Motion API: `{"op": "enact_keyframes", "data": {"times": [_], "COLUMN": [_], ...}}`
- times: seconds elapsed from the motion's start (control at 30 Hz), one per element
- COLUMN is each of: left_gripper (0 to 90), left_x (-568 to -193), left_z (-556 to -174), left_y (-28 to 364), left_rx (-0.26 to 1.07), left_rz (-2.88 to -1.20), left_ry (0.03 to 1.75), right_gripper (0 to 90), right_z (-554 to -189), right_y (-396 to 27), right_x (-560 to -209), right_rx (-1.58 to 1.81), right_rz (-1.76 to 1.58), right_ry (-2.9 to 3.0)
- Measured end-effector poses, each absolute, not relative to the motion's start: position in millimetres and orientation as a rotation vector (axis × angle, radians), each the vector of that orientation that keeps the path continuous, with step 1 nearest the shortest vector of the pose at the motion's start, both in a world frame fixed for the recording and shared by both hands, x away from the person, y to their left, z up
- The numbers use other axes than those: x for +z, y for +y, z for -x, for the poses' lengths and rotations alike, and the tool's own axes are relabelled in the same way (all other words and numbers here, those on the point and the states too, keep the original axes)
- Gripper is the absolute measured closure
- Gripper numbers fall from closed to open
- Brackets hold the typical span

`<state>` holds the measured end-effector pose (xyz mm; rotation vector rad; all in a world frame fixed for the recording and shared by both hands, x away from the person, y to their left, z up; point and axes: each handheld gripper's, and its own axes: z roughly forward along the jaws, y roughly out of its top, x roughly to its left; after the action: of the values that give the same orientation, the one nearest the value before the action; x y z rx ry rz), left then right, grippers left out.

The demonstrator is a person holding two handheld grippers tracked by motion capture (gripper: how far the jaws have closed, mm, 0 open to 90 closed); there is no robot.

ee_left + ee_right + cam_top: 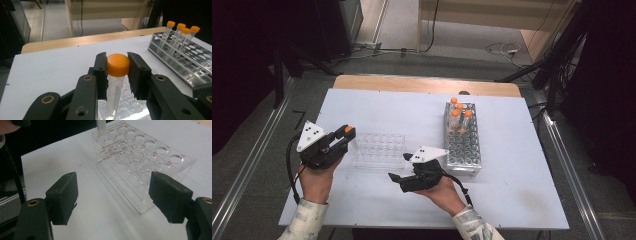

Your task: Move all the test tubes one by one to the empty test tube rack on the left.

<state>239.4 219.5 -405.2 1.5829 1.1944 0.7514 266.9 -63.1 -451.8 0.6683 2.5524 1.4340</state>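
Orange-capped tube [117, 65] is sitting pinched by its cap in the left gripper [117, 75], hanging over the left end of the clear plastic rack [379, 149] on the white table [522, 190]. Right gripper [401, 167] is hovering with jaws spread, nothing between them, just beside that rack. Metal rack [463, 145] is standing to the right, holding four more capped tubes [182, 31].
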Motion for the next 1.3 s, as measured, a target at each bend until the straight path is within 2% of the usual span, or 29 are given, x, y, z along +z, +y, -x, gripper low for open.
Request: {"op": "enact_keyframes", "data": {"times": [0.33, 0.87, 1.13, 1.3], "left_gripper": [70.1, 68.8, 58.1, 42.9], "left_x": [-430, -433, -439, -443], "left_z": [-238, -235, -234, -234], "left_y": [216, 213, 211, 210], "left_rx": [0.756, 0.78, 0.775, 0.761], "left_rz": [-1.623, -1.649, -1.661, -1.669], "left_ry": [1.2, 1.199, 1.213, 1.233], "right_gripper": [22.2, 22.2, 22.2, 22.2], "right_z": [-266, -266, -266, -267], "right_y": [-64, -66, -68, -70], "right_x": [-452, -449, -448, -447], "right_rx": [1.426, 1.437, 1.434, 1.435], "right_rz": [-0.665, -0.668, -0.67, -0.679], "right_ry": [2.556, 2.548, 2.546, 2.537]}}
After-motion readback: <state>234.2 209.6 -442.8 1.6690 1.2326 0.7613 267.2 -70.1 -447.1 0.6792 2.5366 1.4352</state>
